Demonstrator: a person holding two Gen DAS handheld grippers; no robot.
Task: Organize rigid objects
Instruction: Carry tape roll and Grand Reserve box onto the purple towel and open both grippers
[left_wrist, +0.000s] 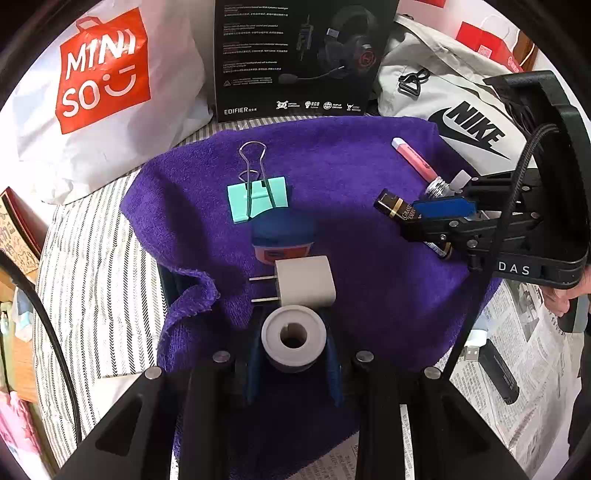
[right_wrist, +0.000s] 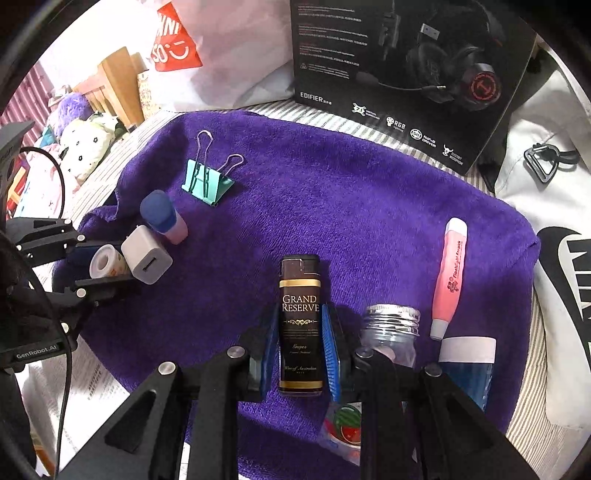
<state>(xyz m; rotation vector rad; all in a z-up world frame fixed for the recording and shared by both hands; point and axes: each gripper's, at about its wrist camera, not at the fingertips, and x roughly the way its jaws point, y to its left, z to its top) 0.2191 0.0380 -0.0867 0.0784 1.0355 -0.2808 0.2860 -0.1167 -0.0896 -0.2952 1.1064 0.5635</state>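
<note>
Left gripper (left_wrist: 293, 363) hides tape roll's (left_wrist: 293, 338) base.

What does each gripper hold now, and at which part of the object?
The right gripper holds the Grand Reserve lighter, clamped on the two sides of its lower body. The left gripper holds a small white-capped cylinder, gripped on its sides below the cap.

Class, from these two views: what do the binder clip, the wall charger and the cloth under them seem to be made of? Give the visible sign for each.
Binder clip: probably painted sheet metal, mint and matte, with bare shiny wire handles.
Wall charger: likely moulded plastic, smooth off-white, with two metal prongs.
Purple cloth: soft textile, apparently terry or fleece; fuzzy nap, rumpled edge.
</note>
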